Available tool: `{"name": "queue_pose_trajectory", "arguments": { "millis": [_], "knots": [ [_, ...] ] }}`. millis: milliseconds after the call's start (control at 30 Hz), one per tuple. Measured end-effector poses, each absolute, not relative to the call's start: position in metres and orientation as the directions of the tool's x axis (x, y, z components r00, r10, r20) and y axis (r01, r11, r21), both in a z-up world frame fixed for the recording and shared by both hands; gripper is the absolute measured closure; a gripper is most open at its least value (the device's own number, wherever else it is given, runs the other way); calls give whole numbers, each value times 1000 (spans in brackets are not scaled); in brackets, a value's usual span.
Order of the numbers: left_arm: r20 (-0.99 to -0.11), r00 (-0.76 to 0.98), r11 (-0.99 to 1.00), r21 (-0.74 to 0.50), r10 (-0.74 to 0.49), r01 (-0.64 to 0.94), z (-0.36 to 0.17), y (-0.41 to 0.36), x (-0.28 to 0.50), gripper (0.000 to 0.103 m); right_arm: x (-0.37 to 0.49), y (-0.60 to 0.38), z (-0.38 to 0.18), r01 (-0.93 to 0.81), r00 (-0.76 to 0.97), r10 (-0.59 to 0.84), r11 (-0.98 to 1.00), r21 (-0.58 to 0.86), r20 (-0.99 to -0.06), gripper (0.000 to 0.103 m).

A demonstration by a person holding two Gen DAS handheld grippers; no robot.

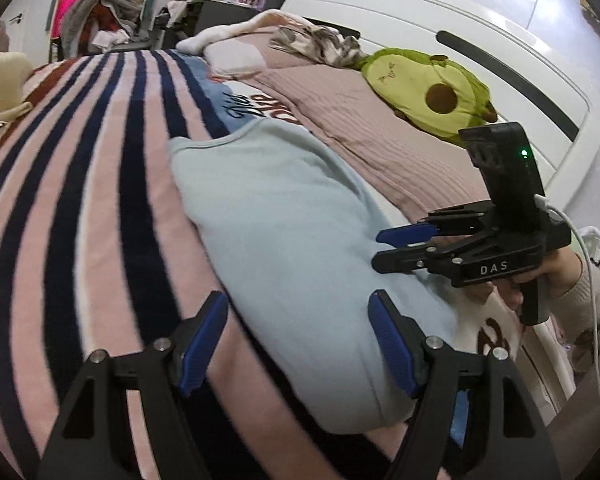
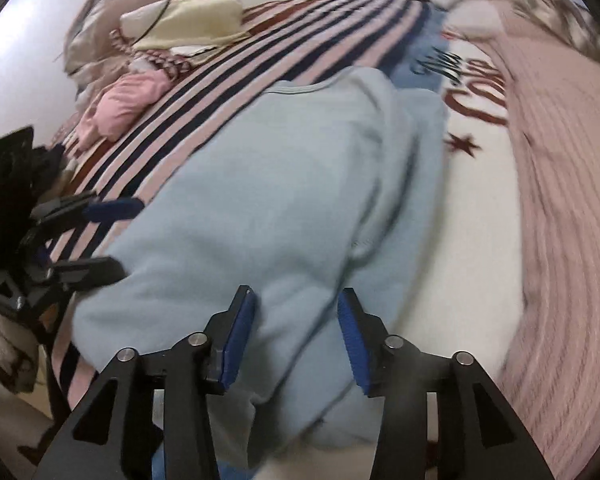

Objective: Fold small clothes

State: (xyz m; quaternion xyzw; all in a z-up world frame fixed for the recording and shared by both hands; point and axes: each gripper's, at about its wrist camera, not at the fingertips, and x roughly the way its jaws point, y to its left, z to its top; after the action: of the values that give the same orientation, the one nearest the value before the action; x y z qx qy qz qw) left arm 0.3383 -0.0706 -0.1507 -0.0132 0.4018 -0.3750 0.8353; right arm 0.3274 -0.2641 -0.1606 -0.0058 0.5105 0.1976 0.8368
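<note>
A light blue small garment (image 1: 280, 220) (image 2: 280, 168) lies spread on the bed, partly on the striped blanket (image 1: 80, 160) and partly on a white printed cover (image 2: 472, 200). One side looks folded over along its length. My left gripper (image 1: 296, 304) (image 2: 130, 236) is open, hovering over the garment's near left edge with nothing pinched. My right gripper (image 2: 296, 294) (image 1: 380, 249) stands over the garment's near right part. Its jaws are apart and the cloth sits below them, not pressed by the pads. A hand and sleeve (image 1: 568, 280) hold the right gripper.
A green avocado plush (image 1: 432, 92) rests against the white headboard (image 1: 420, 20). A pink ribbed cover (image 1: 360, 120) runs along the right. A pile of other clothes (image 2: 140, 80) lies at the far left of the bed. Shelves and heaped laundry (image 1: 100, 12) stand behind.
</note>
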Motion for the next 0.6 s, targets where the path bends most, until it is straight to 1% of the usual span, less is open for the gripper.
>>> {"name": "queue_pose_trajectory", "arguments": {
  "millis": [33, 100, 167, 233, 267, 300, 333, 367, 433, 533, 600],
  "knots": [
    [-662, 395, 718, -325, -637, 615, -150, -72, 338, 34, 326, -266, -160, -333, 401, 317, 924, 185, -859, 60],
    [-663, 394, 721, -328, -636, 611, -148, -74, 340, 34, 324, -267, -159, -335, 406, 296, 929, 161, -864, 53],
    [-664, 392, 720, -330, -637, 610, -145, -71, 342, 34, 324, -270, -157, -326, 406, 299, 930, 169, -864, 50],
    [-663, 397, 723, -328, -634, 607, -140, -67, 346, 34, 326, -275, -152, -322, 412, 322, 927, 195, -853, 49],
    [-658, 407, 728, -330, -634, 600, -136, -60, 349, 34, 327, -279, -146, -313, 426, 323, 929, 198, -845, 44],
    [-652, 415, 734, -337, -634, 590, -132, -54, 354, 34, 328, -284, -140, -300, 444, 324, 932, 203, -835, 33],
    [-649, 420, 737, -344, -634, 582, -129, -50, 357, 34, 330, -290, -137, -286, 457, 330, 934, 214, -826, 27],
    [-645, 423, 741, -359, -637, 568, -126, -42, 363, 34, 332, -296, -134, -272, 466, 338, 934, 231, -818, 19],
    [-639, 400, 728, -400, -657, 556, -126, -36, 374, 34, 340, -309, -131, -234, 464, 374, 926, 296, -803, 17],
    [-619, 301, 668, -527, -726, 526, -138, -32, 392, 34, 353, -318, -140, -208, 406, 461, 887, 412, -789, 17],
    [-630, 256, 658, -564, -734, 499, -152, -35, 402, 34, 362, -317, -151, -207, 364, 506, 862, 462, -782, 17]
  ]
}}
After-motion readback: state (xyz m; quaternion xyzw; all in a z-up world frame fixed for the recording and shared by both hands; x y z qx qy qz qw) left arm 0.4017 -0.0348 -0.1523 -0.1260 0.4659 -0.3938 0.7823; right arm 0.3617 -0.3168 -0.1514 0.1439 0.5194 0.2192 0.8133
